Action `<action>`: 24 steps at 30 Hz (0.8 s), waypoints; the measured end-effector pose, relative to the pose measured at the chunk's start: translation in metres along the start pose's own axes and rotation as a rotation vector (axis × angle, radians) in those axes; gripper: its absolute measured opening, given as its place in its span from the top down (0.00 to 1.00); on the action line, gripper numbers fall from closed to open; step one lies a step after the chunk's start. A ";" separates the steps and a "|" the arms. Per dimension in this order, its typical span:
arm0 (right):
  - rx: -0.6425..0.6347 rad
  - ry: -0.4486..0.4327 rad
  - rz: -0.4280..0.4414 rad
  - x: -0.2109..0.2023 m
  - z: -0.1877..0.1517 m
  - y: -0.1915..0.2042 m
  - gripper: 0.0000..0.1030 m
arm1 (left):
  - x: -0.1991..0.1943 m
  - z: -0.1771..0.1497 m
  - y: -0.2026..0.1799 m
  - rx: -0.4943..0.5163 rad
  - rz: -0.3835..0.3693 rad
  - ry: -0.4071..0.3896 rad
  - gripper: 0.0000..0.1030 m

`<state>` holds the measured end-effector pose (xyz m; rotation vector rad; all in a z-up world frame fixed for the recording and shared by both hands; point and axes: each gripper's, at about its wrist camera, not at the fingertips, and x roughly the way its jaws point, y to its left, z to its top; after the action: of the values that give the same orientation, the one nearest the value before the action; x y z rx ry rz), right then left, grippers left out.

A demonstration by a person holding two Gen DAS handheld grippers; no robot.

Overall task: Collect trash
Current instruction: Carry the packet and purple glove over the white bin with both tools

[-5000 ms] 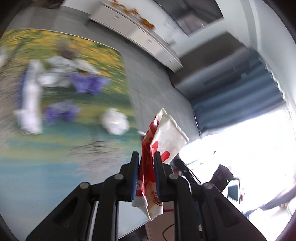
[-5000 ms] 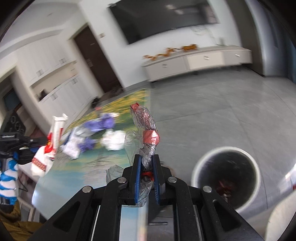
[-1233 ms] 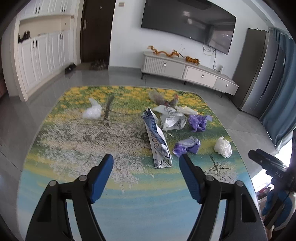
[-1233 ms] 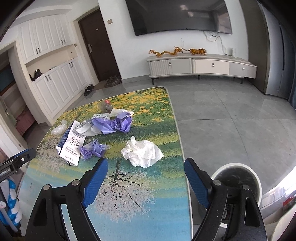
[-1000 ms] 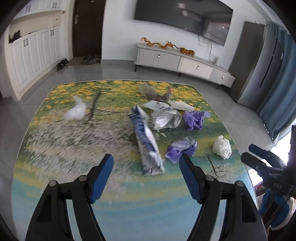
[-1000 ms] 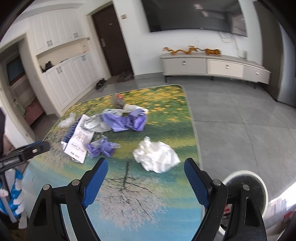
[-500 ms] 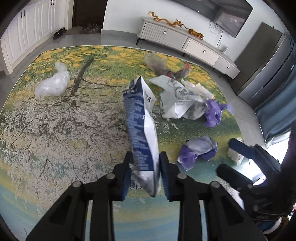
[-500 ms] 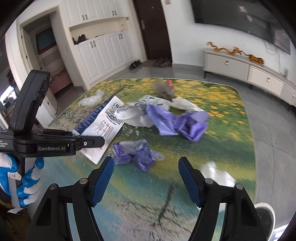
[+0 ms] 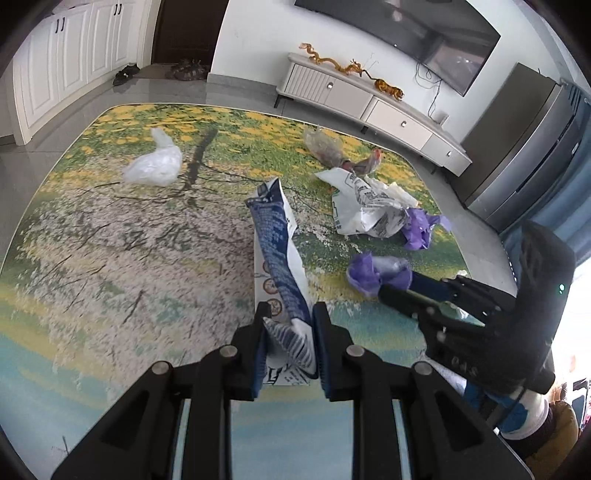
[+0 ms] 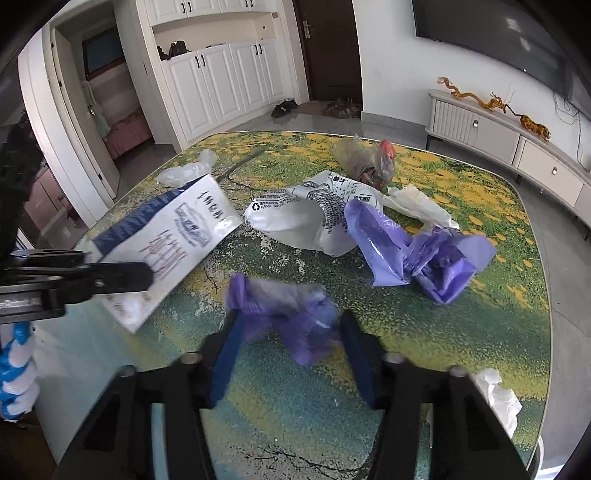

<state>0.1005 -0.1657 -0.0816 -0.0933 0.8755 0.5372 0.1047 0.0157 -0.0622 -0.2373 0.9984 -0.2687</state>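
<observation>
Grey glossy tile floor (image 9: 92,107). White cabinets (image 10: 221,74), dark door (image 10: 328,48). Low white TV console (image 9: 369,103) under wall-mounted TV (image 9: 424,33). Blue curtains (image 9: 580,147), bright daylight at right.

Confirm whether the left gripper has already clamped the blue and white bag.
Yes: the left gripper is shut on the blue and white bag.

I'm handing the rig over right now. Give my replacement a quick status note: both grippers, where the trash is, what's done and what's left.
Left gripper: shut on the blue-and-white packet, its far end still on the table.
Right gripper: open, jaws either side of the small purple wad, not yet clamped.
Still on the table: printed white bag, large purple bag, clear wrapper with red, clear bag, white tissue.
Left to do: clamp the wad, then bin both and the rest.
</observation>
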 end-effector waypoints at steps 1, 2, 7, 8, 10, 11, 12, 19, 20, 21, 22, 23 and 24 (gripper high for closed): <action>0.003 -0.001 0.000 0.000 0.000 0.000 0.71 | -0.003 -0.002 0.001 -0.004 0.001 -0.004 0.79; 0.006 -0.002 0.000 -0.001 -0.002 0.000 0.73 | -0.006 -0.003 0.001 -0.005 0.001 -0.008 0.79; 0.022 -0.020 0.004 -0.010 -0.008 0.003 0.76 | -0.020 -0.013 0.000 0.012 0.013 -0.033 0.79; 0.029 -0.027 0.009 -0.014 -0.010 0.004 0.76 | -0.022 -0.014 0.000 0.017 0.017 -0.037 0.79; 0.037 -0.038 0.017 -0.021 -0.013 0.006 0.76 | -0.029 -0.019 -0.003 0.030 0.025 -0.049 0.79; 0.040 -0.046 0.021 -0.025 -0.015 0.007 0.76 | -0.033 -0.020 -0.005 0.038 0.029 -0.056 0.79; 0.043 -0.054 0.024 -0.029 -0.017 0.008 0.76 | -0.034 -0.021 -0.007 0.043 0.030 -0.061 0.79; 0.095 -0.097 0.033 -0.059 -0.034 0.004 0.76 | -0.045 -0.031 -0.019 0.066 0.021 -0.081 0.80; 0.100 -0.103 0.030 -0.064 -0.037 0.004 0.76 | -0.046 -0.031 -0.020 0.065 0.016 -0.081 0.80; 0.104 -0.108 0.028 -0.068 -0.039 0.003 0.76 | -0.047 -0.033 -0.019 0.063 0.011 -0.080 0.80; 0.111 -0.114 0.027 -0.073 -0.041 0.002 0.76 | -0.049 -0.034 -0.019 0.060 0.007 -0.081 0.80; 0.118 -0.121 0.024 -0.078 -0.044 0.000 0.76 | -0.050 -0.035 -0.019 0.058 0.003 -0.083 0.80; 0.125 -0.129 0.022 -0.083 -0.047 -0.001 0.76 | -0.052 -0.036 -0.019 0.054 -0.002 -0.084 0.80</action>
<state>0.0250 -0.2142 -0.0501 0.0645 0.7831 0.5025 0.0452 0.0124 -0.0341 -0.1990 0.9065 -0.2847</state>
